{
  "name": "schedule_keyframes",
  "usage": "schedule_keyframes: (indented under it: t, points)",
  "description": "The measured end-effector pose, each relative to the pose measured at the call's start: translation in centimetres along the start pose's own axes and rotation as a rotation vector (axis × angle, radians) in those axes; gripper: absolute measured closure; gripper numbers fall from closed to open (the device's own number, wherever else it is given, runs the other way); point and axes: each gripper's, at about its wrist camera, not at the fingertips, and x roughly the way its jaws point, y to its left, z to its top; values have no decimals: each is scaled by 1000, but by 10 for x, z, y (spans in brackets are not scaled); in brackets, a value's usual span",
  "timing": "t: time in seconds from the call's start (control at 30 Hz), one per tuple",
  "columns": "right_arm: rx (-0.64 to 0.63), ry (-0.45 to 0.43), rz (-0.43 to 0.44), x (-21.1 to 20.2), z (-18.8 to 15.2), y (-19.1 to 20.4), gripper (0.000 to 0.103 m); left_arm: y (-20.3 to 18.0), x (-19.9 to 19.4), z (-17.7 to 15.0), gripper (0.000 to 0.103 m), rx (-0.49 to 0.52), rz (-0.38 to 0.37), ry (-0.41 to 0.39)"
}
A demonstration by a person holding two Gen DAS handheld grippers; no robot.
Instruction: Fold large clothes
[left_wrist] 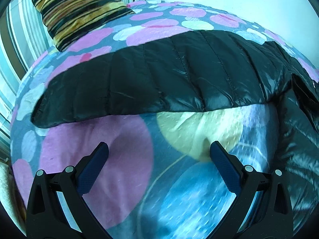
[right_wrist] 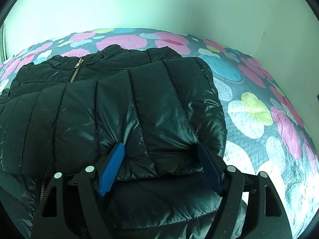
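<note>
sleeves folded across, body fold yet to come

we are working on a black puffer jacket [right_wrist: 111, 107] that is lying on the bed [right_wrist: 249, 107], over a bedspread printed with pink, blue and yellow circles. one quilted sleeve [right_wrist: 159, 103] is lying folded across the zipped front, its end close to the bed's right edge. our right gripper [right_wrist: 160, 151] is standing wide apart with the sleeve's puffy end bulging between the blue pads [right_wrist: 112, 165]; they are touching the fabric on either side but not pinching it, so we are reading it as released.

our left gripper [left_wrist: 158, 151] is hovering spread and holding nothing over bare bedspread, just short of another long quilted panel [left_wrist: 159, 79] that is stretching across the bed toward a striped pillow [left_wrist: 79, 10] at the far left corner. this looks like the other sleeve, though we cannot tell for sure.

we are judging the fold as partly done: one sleeve is in, the zipper [right_wrist: 76, 69] is closed up at the collar, and the jacket is still full length. what is left seems to be tucking the outstretched panel and doubling the body over.
</note>
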Motion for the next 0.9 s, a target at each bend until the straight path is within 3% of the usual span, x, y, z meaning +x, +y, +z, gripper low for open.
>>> schedule_keyframes:
  t: [0.17,0.27,0.47,0.9]
  points:
    - [20,4,-1,0,0,-4,18,25,-22,-10,2,-14,10,-42]
    - [23,2,-2,0,-1,-4,17,61,-33,-16,2,-100,-16,-39]
    - [18,-3,1,0,-1,-5,17,119,-35,-14,2,-218,11,-51]
    - [13,-7,-6,-1,-2,-6,16,171,19,20,2,-417,-212,18]
